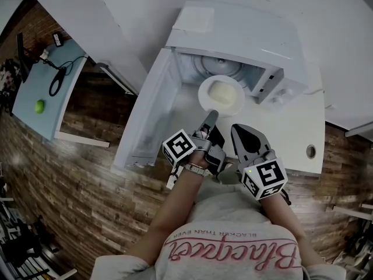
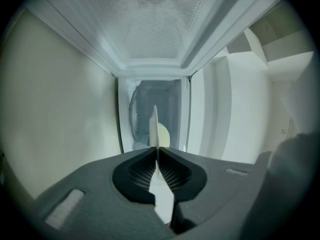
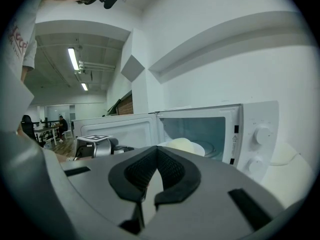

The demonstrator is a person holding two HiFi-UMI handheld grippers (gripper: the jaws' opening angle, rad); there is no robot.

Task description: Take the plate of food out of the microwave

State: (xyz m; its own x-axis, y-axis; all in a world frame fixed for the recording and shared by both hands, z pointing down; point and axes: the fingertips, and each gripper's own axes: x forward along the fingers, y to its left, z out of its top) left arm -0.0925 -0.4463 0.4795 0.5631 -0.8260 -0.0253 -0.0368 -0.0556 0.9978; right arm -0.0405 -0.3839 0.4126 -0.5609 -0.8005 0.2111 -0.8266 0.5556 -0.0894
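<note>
While the left tongs (image 1: 211, 116) pinch the plate (image 1: 205, 98) by its near rim at the open microwave's (image 1: 233, 34) mouth, the right tongs (image 1: 240, 130) hang clenched and empty just beside them.

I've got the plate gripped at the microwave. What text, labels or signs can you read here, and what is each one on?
"BLACKER THAN EVER": on the person's shirt, upside down in the head view.
Large script word beside it on the shirt: starts "Blac", the rest is unsure.
Warning-triangle sticker on the microwave front: print too small to read.
Marks around the microwave dials: too small to read.
</note>
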